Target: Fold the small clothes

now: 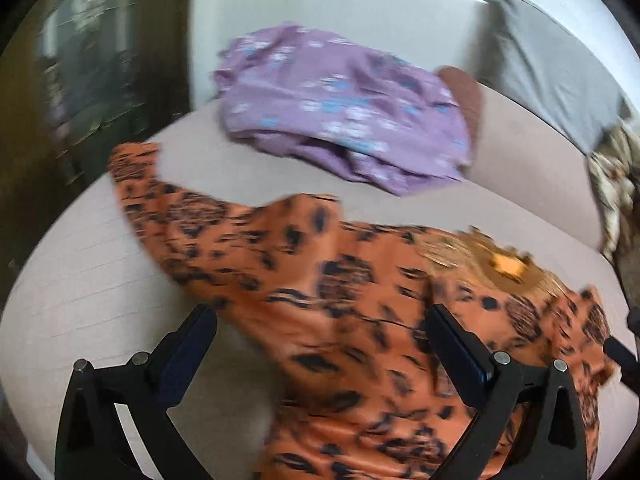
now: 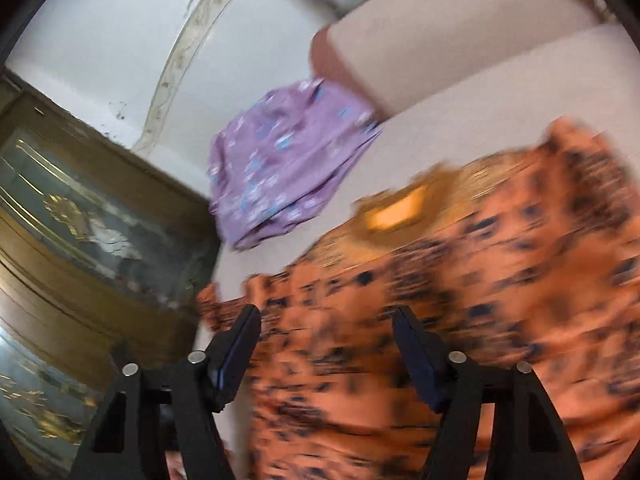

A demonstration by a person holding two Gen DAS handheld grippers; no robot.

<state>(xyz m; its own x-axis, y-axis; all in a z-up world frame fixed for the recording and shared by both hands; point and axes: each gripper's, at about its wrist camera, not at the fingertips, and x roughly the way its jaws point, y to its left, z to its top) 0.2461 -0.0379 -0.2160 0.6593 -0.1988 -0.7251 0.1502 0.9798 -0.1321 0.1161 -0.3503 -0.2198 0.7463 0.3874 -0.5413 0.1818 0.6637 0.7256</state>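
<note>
- The purple floral garment [image 1: 344,112] lies folded at 12 o'clock.
- The orange spotted garment [image 1: 360,320] sprawls unfolded on the sofa seat [image 1: 80,280].
- The left tool [image 1: 320,336] and the right tool [image 2: 326,332] both gape, gripping nothing.

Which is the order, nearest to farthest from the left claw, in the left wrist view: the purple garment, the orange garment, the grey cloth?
1. Orange garment: between and under the left claw.
2. Purple garment: farther ahead, bunched on the beige cushion.
3. Grey cloth: far right, behind.
</note>
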